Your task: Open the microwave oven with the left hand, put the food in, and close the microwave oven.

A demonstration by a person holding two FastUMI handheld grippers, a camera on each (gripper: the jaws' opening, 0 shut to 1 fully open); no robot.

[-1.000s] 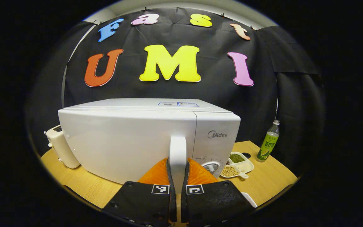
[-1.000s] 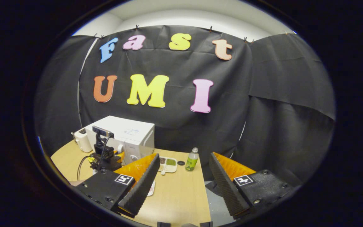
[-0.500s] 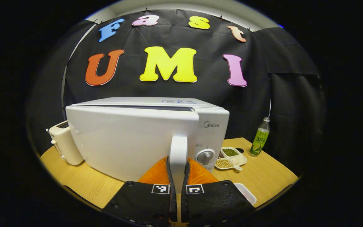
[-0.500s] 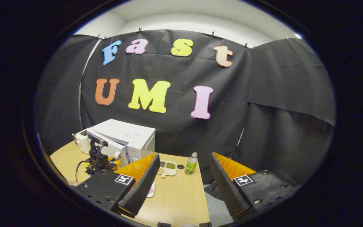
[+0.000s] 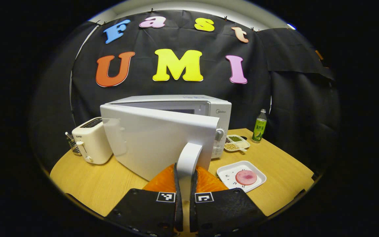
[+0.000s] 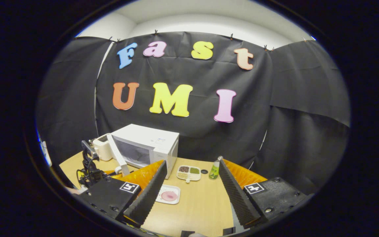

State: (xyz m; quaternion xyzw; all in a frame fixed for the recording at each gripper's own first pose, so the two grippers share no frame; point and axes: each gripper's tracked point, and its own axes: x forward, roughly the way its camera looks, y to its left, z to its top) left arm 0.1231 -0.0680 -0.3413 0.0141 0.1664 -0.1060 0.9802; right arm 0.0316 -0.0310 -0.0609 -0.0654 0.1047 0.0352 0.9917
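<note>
The white microwave [image 5: 189,103] [image 6: 150,138] stands at the back of the wooden table with its door [image 5: 156,141] [image 6: 117,158] swung well out on its left hinge. My left gripper [image 5: 185,184] is shut on the door's white handle [image 5: 188,161]; in the right gripper view it shows at the table's left edge [image 6: 92,171]. The food, a pink round piece [image 5: 246,177] [image 6: 169,196], lies on a white square plate [image 5: 229,171] [image 6: 162,192] in front of the microwave's control side. My right gripper [image 6: 189,187] hangs open above the near table with nothing between its fingers.
A cream toaster [image 5: 90,144] [image 6: 100,151] stands left of the microwave. A divided dish of beans [image 5: 237,143] [image 6: 188,172] and a green bottle [image 5: 258,126] [image 6: 214,169] sit to the right, near the table's back edge. Bare wood [image 6: 202,204] lies around the plate.
The microwave door has swung from shut to wide open, pulled by my left gripper, which drew back. The plate of food came into sight. The right gripper turned slightly.
</note>
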